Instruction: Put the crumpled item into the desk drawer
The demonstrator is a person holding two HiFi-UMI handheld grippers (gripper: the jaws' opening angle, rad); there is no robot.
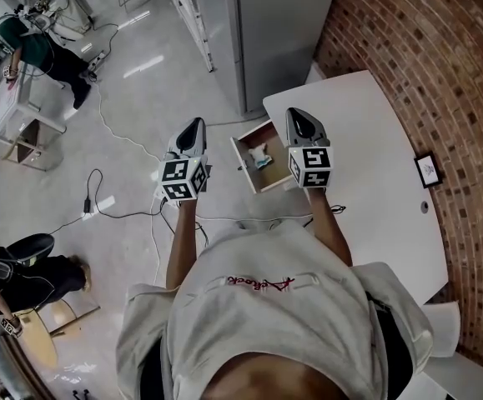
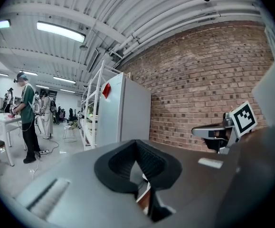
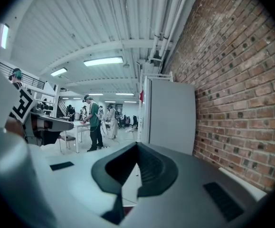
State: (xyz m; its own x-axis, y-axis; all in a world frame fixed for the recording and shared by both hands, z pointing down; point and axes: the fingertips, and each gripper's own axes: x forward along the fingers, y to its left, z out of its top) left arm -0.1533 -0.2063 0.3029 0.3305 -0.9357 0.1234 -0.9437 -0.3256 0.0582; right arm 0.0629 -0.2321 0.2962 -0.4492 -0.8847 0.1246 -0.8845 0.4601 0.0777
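My left gripper [image 1: 193, 130] and right gripper [image 1: 302, 122]: the ribbed black pads [image 2: 151, 160] of each are pressed together with nothing between them, and the cubes carry black-and-white square markers. The crumpled item [image 1: 262, 157], white and teal, lies in the open wood-lined drawer [image 1: 243, 167] between my grippers. Smooth white desk [image 1: 374, 165] with a rounded corner; red brick wall [image 1: 441, 73]; glossy grey floor [image 1: 141, 90]. Red script on my shirt [image 1: 258, 307], unreadable.

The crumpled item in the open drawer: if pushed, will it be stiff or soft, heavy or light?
The crumpled item looks like wrinkled white and teal paper or wrap, so it is probably light and would give under a push. Its irregular folds suggest it would slide or catch, not roll, inside the drawer.
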